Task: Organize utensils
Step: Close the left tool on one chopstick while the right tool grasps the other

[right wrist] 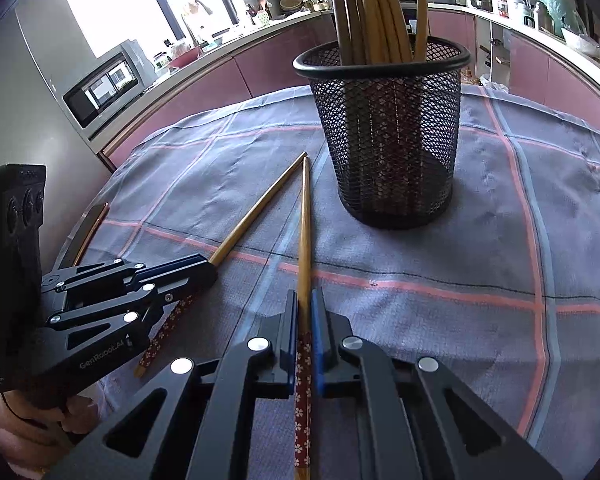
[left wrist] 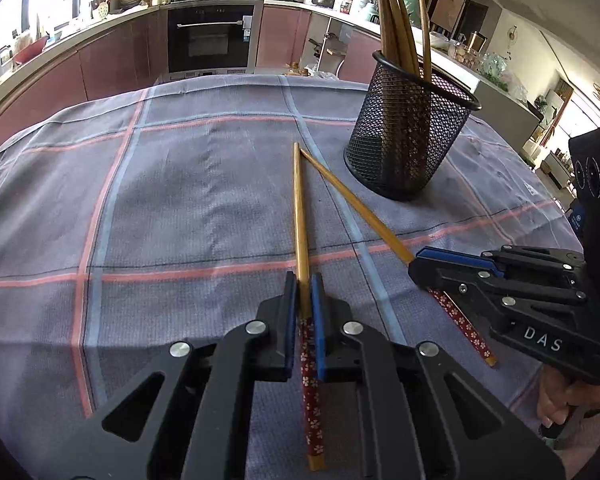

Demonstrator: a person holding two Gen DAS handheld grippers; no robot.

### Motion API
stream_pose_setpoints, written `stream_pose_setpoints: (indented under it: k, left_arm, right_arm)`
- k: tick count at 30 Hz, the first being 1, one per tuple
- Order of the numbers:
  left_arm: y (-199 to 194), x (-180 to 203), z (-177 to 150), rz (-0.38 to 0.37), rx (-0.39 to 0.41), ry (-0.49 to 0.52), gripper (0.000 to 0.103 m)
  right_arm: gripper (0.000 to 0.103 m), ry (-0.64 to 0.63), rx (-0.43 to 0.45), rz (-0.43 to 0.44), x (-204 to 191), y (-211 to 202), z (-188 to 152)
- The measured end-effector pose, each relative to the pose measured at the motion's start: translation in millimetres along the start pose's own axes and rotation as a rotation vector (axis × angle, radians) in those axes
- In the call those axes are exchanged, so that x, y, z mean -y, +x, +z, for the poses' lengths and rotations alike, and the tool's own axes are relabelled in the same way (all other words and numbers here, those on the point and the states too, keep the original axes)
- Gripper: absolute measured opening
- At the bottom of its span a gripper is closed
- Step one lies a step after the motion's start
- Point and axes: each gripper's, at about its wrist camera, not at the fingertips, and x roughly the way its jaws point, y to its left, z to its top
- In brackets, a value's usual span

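Two wooden chopsticks with red flowered handles lie on the checked cloth, tips nearly touching near the mesh holder. My left gripper (left wrist: 303, 284) is shut on one chopstick (left wrist: 300, 208); it also shows in the right wrist view (right wrist: 208, 266). My right gripper (right wrist: 305, 300) is shut on the other chopstick (right wrist: 305, 224), and shows in the left wrist view (left wrist: 414, 264) on that chopstick (left wrist: 356, 204). A black mesh holder (left wrist: 408, 132) (right wrist: 388, 132) with several wooden chopsticks stands just beyond the tips.
The table carries a blue-grey cloth with pink and blue stripes (left wrist: 140, 208) (right wrist: 520, 240). Kitchen counters, an oven (left wrist: 210, 36) and a microwave (right wrist: 104, 88) stand behind. A dark flat object (right wrist: 90, 228) lies at the cloth's left edge.
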Motion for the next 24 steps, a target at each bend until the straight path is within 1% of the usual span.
stream_pose_setpoints:
  k: [5, 9, 15, 18, 24]
  left_arm:
    - [-3, 7, -6, -0.007, -0.008, 0.016, 0.008]
    - [-4, 9, -5, -0.001, -0.003, 0.029, 0.012]
    - [-3, 10, -1, 0.013, 0.005, 0.045, 0.023]
    - [-2, 10, 4, 0.019, 0.010, 0.061, 0.025]
    - [7, 9, 12, 0.009, -0.006, 0.077, 0.025]
  right_arm:
    - [0.006, -0.012, -0.007, 0.002, -2, -1, -2]
    - [0.008, -0.023, -0.009, -0.007, -4, 0, 0]
    - [0.008, -0.044, -0.008, -0.028, -8, 3, 3]
    - [0.009, -0.055, -0.009, -0.037, -9, 6, 6]
    - [0.012, -0.090, -0.008, -0.062, -13, 11, 12]
